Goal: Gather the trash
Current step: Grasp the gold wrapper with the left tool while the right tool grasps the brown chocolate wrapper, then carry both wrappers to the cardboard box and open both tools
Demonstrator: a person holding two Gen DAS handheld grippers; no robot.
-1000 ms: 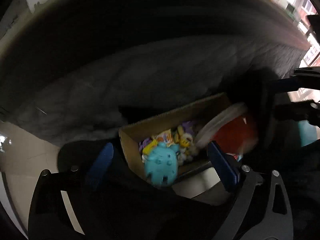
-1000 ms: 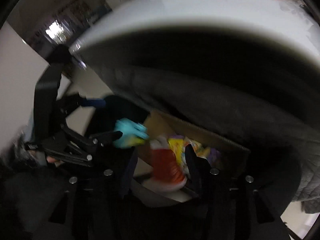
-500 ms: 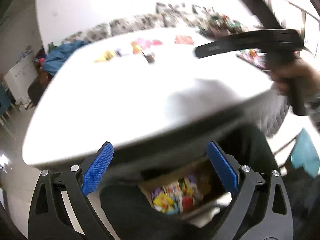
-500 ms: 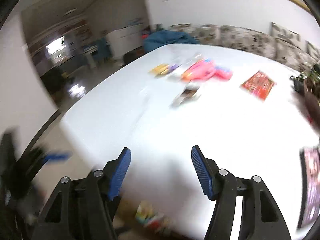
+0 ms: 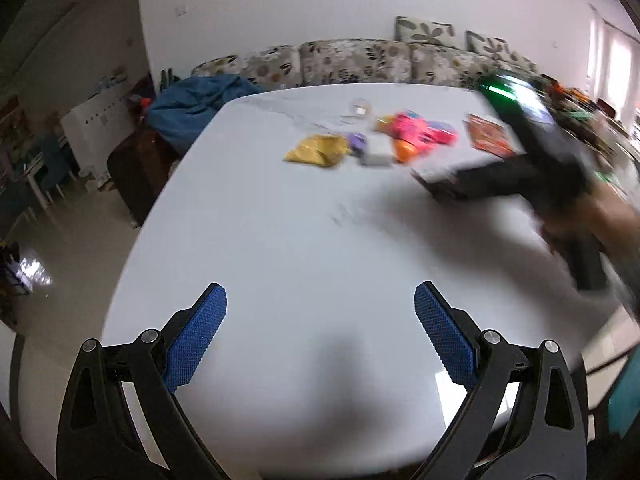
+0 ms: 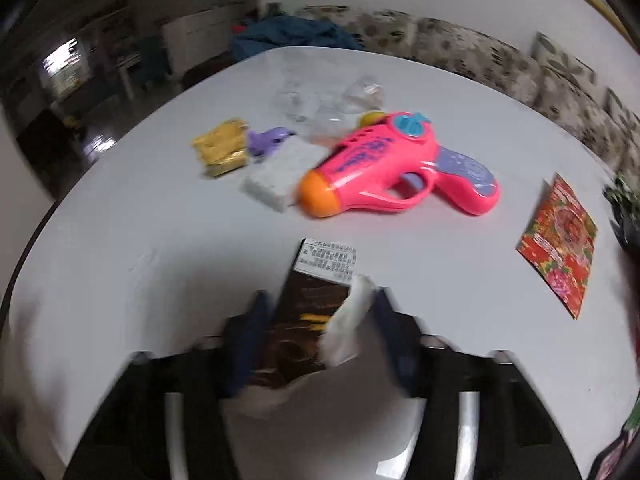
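The right claw [image 6: 316, 336] straddled a dark torn wrapper [image 6: 308, 312], unclear whether pinching; light, crinkly, best nipped mid-body.

Daylit room, soft shadows — fisheye bending edges, right view motion-blurred.

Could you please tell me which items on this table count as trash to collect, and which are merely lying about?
Likely trash: dark wrapper between the right gripper fingers; yellow wrapper; clear plastic; white packet.

Lying about: pink toy gun; purple toy; red printed sheet; blue cloth.
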